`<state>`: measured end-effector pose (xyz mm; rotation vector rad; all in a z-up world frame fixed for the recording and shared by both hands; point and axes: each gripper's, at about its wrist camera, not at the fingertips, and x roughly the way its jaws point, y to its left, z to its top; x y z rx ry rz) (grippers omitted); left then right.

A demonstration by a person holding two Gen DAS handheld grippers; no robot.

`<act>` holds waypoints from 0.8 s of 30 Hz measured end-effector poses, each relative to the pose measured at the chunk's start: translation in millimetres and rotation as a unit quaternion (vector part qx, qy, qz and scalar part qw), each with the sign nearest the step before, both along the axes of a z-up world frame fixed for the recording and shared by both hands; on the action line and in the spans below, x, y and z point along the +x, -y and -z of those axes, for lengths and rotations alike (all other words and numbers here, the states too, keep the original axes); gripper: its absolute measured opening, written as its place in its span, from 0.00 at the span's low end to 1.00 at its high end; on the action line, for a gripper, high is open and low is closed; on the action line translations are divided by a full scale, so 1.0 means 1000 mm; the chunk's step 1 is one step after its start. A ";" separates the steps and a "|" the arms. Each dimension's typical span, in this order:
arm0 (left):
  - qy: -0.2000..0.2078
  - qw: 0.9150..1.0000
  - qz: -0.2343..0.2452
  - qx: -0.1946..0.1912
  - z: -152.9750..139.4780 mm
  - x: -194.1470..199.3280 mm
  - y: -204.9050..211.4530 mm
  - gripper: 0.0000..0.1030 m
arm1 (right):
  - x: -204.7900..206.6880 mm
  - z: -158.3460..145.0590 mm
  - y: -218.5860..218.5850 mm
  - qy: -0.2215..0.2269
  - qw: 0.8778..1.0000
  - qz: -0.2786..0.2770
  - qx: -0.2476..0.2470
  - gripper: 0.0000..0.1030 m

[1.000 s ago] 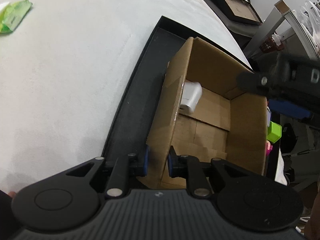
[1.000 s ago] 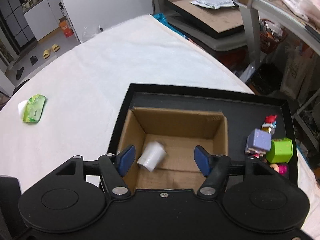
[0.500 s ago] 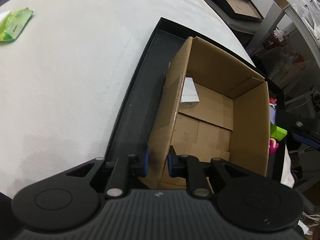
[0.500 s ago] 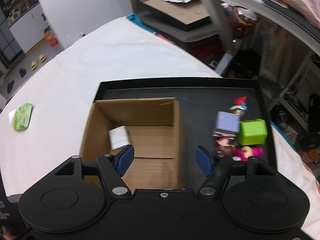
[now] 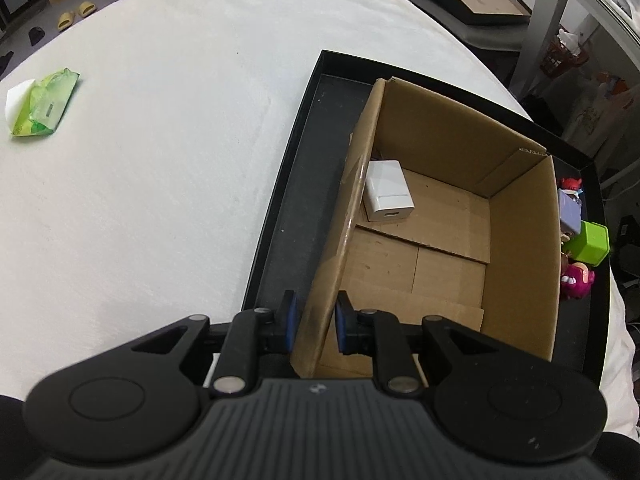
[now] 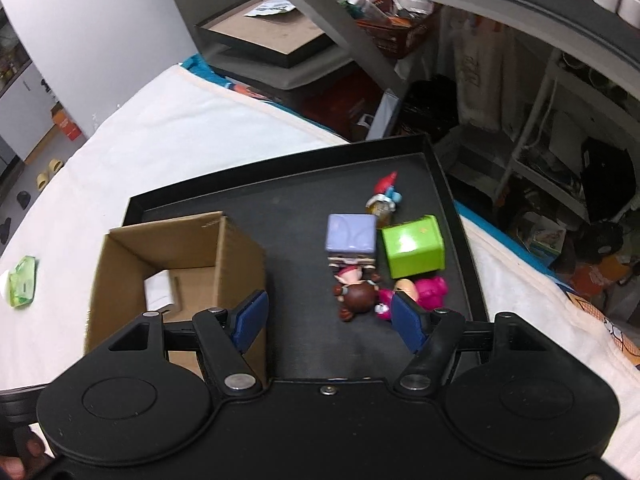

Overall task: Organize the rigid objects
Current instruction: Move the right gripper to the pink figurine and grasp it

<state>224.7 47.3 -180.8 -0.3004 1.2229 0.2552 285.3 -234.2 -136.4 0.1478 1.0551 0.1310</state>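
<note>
Two claws in play. Left claw clamped narrow on the near-left wall of the cardboard box, one blue pad outside, one inside. Box is open-topped, corrugated, brown, standing in a black tray; a strip of bare tray floor runs left of the claw, past the raised rim. White blocky charger lies ahead of the claw on the box floor, against the left wall. Right claw spread wide, holding nothing, above open matte tray floor. Just ahead and right: brown figurine, pink toy, lavender cube, glossy green cube, clustered and touching. Small red-capped figure beyond. White cloth desk far left, green packet on it.
</note>
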 end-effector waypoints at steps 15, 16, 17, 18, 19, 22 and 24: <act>-0.016 0.998 0.016 0.062 -0.005 0.013 0.020 0.44 | 0.011 0.060 0.051 -0.035 0.998 0.049 0.029 0.62; -0.018 0.998 0.016 0.066 -0.005 0.014 0.021 0.44 | 0.012 0.064 0.052 -0.036 0.998 0.049 0.031 0.63; -0.021 0.997 0.015 0.069 -0.005 0.015 0.023 0.44 | 0.012 0.068 0.054 -0.035 0.998 0.050 0.034 0.63; -0.023 0.997 0.013 0.071 -0.003 0.016 0.024 0.44 | 0.013 0.072 0.056 -0.036 0.997 0.052 0.038 0.63; -0.026 0.997 0.012 0.074 -0.002 0.017 0.025 0.44 | 0.013 0.076 0.058 -0.038 0.997 0.055 0.045 0.63; -0.031 0.996 0.011 0.083 0.000 0.020 0.028 0.44 | 0.015 0.087 0.063 -0.040 0.995 0.067 0.062 0.63; -0.034 0.995 0.008 0.090 0.000 0.023 0.030 0.44 | 0.017 0.091 0.064 -0.035 0.994 0.073 0.072 0.63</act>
